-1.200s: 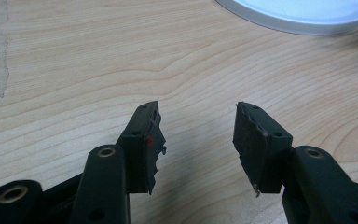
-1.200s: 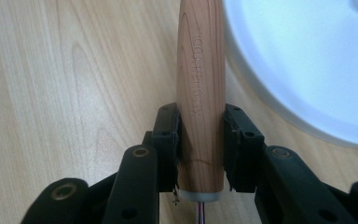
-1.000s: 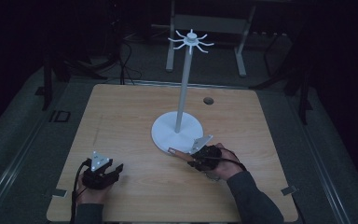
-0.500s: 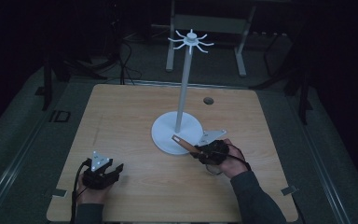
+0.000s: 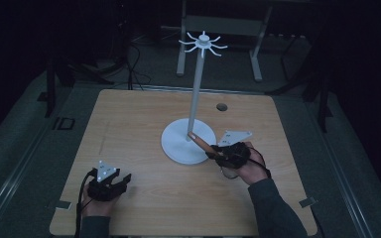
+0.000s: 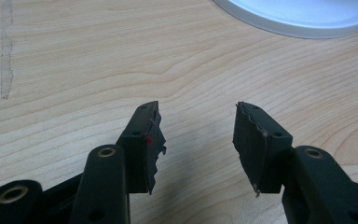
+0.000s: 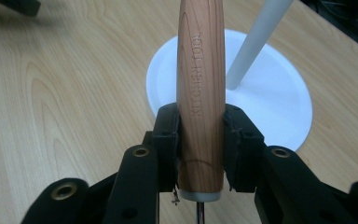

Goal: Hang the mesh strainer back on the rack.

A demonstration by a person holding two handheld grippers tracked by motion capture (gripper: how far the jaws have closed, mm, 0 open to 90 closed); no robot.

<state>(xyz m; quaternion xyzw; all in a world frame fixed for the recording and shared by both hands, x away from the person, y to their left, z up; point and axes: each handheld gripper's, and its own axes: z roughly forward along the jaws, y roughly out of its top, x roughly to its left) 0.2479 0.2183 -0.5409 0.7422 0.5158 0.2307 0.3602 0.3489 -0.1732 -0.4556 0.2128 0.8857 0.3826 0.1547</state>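
Right gripper view puts me looking straight along the right hand-held gripper (image 7: 200, 140), whose two black jaws are clamped on a wooden handle (image 7: 201, 84). The handle stands between the pads, lettering running along its grain, with a grey metal collar at its near end just below the grip. Past its far end I see the white stand base (image 7: 279, 112) lying flat on the surface (image 7: 51, 93), and the stand's white pole (image 7: 256, 42) rising out of it at a slant to the right of the handle.

From the high view, I have the right hand-held gripper (image 5: 216, 154) at the right-near part of the surface (image 5: 139, 124), the handle (image 5: 201, 143) pointing up and to the left so that its tip is over the round base (image 5: 176, 146), close to the foot of the pole (image 5: 196, 89). The pole carries a ring of short white hooks (image 5: 203, 43) at its top. A small dark hole (image 5: 222, 106) sits in the surface beyond the base.

My left hand-held gripper (image 5: 119, 179) rests at the left-near corner, well apart from the stand. In the left gripper view its jaws stand apart, the left hand-held gripper (image 6: 198, 140) holding nothing, bare wood grain between the pads (image 6: 249, 140) and an edge of the white base (image 6: 303, 18) at the far right.
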